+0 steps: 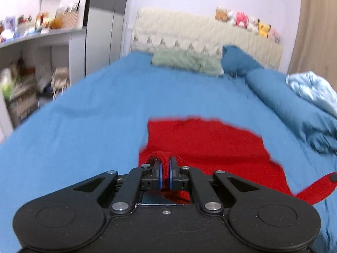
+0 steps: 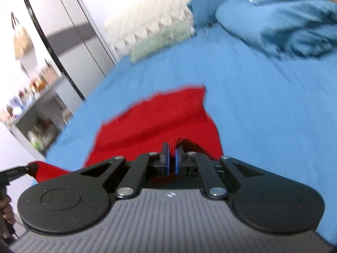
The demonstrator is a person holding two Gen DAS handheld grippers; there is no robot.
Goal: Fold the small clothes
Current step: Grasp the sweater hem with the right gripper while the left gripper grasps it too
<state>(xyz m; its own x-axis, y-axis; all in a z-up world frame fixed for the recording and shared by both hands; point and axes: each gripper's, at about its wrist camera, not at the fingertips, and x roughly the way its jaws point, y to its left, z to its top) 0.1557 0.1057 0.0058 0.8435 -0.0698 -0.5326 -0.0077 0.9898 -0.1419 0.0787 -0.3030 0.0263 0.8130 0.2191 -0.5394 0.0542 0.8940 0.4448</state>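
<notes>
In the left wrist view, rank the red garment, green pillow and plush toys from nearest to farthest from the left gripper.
1. Red garment: pinched in the left gripper, just ahead.
2. Green pillow: at the bed's head, centre.
3. Plush toys: atop the headboard, right.

left hand-held gripper (image 1: 165, 169) clamped; right hand-held gripper (image 2: 172, 158) clamped

Blue bedsheet (image 1: 94, 109), green pillow (image 1: 187, 61), plush toys (image 1: 248, 22), cluttered shelf (image 1: 38, 33).

Left wrist view rides low and close over the blue bedsheet (image 1: 84, 109), facing the headboard (image 1: 189, 31). Right wrist view sits just as near but rolled, facing the same way. Both share the red garment (image 1: 206, 143), sheet and headboard.
</notes>
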